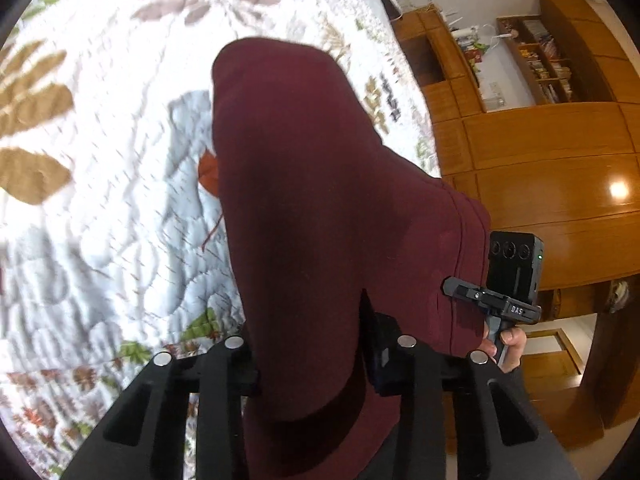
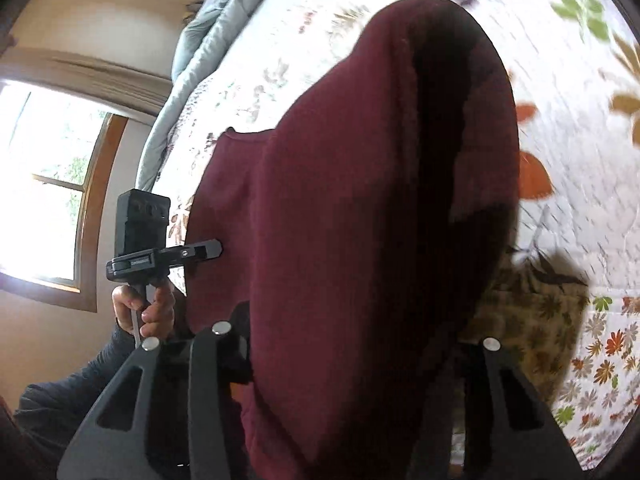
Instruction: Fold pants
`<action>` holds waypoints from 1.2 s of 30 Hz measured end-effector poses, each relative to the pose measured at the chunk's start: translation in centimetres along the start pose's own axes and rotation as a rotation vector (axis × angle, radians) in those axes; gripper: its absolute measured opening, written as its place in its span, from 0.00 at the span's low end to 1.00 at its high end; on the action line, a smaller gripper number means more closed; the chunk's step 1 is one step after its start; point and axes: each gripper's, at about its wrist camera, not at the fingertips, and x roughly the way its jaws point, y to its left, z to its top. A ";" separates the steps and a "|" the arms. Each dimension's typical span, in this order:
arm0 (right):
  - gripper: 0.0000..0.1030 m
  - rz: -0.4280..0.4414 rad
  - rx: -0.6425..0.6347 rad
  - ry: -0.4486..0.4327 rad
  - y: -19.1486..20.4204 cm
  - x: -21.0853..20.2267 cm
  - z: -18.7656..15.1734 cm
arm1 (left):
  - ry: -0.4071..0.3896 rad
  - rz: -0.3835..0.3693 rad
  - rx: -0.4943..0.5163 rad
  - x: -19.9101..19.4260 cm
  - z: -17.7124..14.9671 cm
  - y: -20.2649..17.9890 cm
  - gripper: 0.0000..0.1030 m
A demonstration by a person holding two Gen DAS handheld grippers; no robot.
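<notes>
Your left gripper (image 1: 312, 360) has its jaws closed on the dark maroon knit fabric pants (image 1: 320, 208); the cloth runs straight out from between the two black fingers (image 1: 224, 380) and fills the middle of the left wrist view. Your right gripper (image 2: 352, 356) also has its jaws clamped on the same maroon cloth (image 2: 360, 200), which bulges up from between them and hides the right finger almost entirely. No earlier view is given, so only the grip itself can be told.

Each gripper shows in the other's camera. In the left wrist view the right gripper's black body (image 1: 504, 280) sits at the right edge of the cloth, its tip touching the stitched hem, with your right hand (image 1: 508, 348) wrapped around the handle below. In the right wrist view the left gripper's black body (image 2: 160, 248) meets the left edge of the cloth, held by your left hand (image 2: 144, 308) in a dark sleeve (image 2: 72, 392).

The pants hang between the two grippers, lifted at the near end, with the far end reaching out over the bed. Whether that far end touches the cover you cannot tell, as both views are blurred.

Under the cloth lies a white quilted bedspread printed with leaves and flowers (image 1: 120, 200). A pale blue folded quilt (image 2: 208, 40) lies along the bed's far left side, near a wood-framed window (image 2: 52, 184). To the right of the bed stands a glossy brown wooden wardrobe with open shelves (image 1: 552, 152).
</notes>
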 end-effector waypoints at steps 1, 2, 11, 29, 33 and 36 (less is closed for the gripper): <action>0.42 0.000 -0.008 0.001 0.4 0.0 0.0 | -0.015 -0.006 0.007 -1.1 0.3 0.0 0.34; 0.42 -0.002 -0.027 0.001 1.4 0.1 0.1 | -0.030 -0.005 0.014 -2.0 0.3 0.0 0.34; 0.42 0.045 -0.162 0.018 5.8 4.8 4.4 | -0.224 0.054 -0.007 -14.5 4.8 4.9 0.34; 0.51 0.083 -0.038 0.125 5.2 23.7 19.4 | -0.247 0.107 -0.232 -19.8 14.9 22.2 0.40; 0.64 0.093 -0.010 0.123 3.9 23.9 18.1 | -0.241 0.026 -0.283 -19.4 13.9 23.7 0.53; 0.70 0.055 -0.017 0.088 4.5 21.6 17.4 | -0.312 0.058 -0.311 -21.7 12.5 23.7 0.62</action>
